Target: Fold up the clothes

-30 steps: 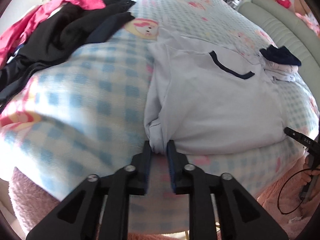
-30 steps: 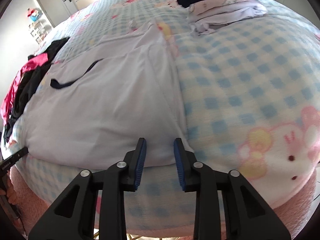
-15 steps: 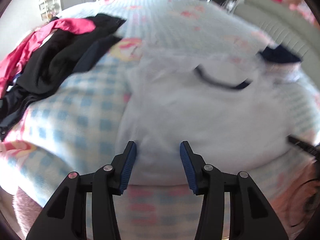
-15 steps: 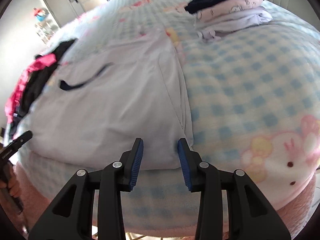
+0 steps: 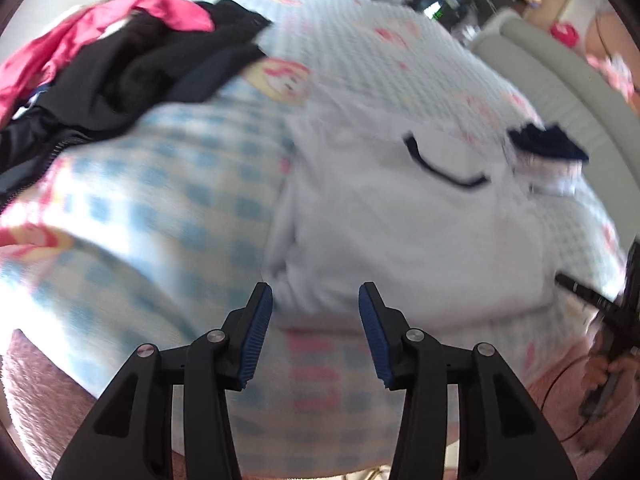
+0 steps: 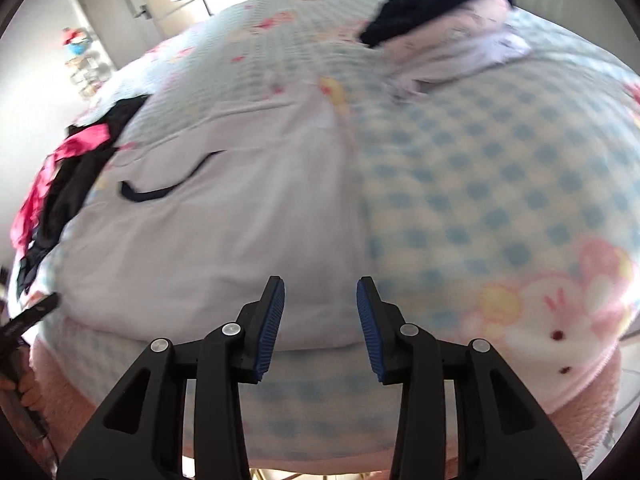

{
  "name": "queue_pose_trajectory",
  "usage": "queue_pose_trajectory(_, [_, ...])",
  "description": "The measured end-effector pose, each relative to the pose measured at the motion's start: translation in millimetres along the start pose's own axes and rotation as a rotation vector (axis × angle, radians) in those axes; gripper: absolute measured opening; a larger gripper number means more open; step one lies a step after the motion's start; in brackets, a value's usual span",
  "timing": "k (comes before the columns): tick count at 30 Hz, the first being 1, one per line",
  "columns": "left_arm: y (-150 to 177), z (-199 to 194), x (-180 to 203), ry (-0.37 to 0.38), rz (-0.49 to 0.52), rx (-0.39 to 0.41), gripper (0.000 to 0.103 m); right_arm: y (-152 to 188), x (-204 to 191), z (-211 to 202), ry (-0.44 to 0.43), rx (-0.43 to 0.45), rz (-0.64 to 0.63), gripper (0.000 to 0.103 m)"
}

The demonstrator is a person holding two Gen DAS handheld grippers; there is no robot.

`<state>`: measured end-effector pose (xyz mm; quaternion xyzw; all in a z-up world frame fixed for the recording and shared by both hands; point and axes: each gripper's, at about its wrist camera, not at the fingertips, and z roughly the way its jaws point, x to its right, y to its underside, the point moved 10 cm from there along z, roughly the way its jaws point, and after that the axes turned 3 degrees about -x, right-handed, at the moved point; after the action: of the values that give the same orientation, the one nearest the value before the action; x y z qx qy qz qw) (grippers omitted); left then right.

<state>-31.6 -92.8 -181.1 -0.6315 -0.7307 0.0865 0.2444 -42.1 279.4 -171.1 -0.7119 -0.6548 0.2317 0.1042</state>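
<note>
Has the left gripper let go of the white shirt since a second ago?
Yes. The left gripper has opened, its pads off the white shirt's near corner, which lies on the checked blanket.

A white garment with a dark neckline lies flat, partly folded, on the checked blanket.

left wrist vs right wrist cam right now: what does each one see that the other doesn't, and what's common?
Left wrist only: the left gripper, open, at the white garment's near left corner; a grey padded edge far right.

Right wrist only: the right gripper, jaws opening, nothing pinched, at the garment's near right corner; a bunny print on the blanket; a grey door.

Both: the white garment with dark trim, the checked blanket, the pink-and-black clothes heap, the folded stack.
</note>
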Motion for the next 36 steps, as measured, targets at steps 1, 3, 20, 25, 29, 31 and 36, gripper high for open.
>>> queue_pose_trajectory(1, [4.3, 4.1, -4.4, -0.054, 0.014, -0.018, 0.046, 2.8, -3.5, 4.4, 0.007, -0.015, -0.015, 0.039])
queue_pose_trajectory(3, [9.3, 6.8, -16.3, -0.119, 0.002, -0.043, 0.049, 10.3, -4.4, 15.4, 0.042, -0.057, -0.034, 0.037])
queue_pose_trajectory(20, [-27.3, 28.8, 104.4, 0.113, 0.174, -0.020, 0.048, -8.3, -48.3, 32.0, -0.034, -0.087, -0.109, 0.037])
queue_pose_trajectory(25, [-23.4, 30.2, 89.4, 0.093, 0.142, -0.059, 0.046, -5.8, -23.2, 24.3, 0.147, -0.089, -0.147, 0.037])
queue_pose_trajectory(29, [-37.8, 15.7, 86.5, 0.127, 0.142, -0.021, 0.051, -27.8, -22.9, 2.1, 0.089, -0.033, -0.163, 0.038])
queue_pose_trajectory(31, [-53.6, 22.1, 91.4, 0.129, 0.149, -0.030, 0.051, -40.7, -38.6, 4.2, -0.015, -0.033, -0.167, 0.038])
queue_pose_trajectory(36, [-89.2, 49.7, 123.4, 0.120, 0.214, -0.051, 0.051, -66.2, -88.1, 42.5, -0.114, -0.086, -0.261, 0.038])
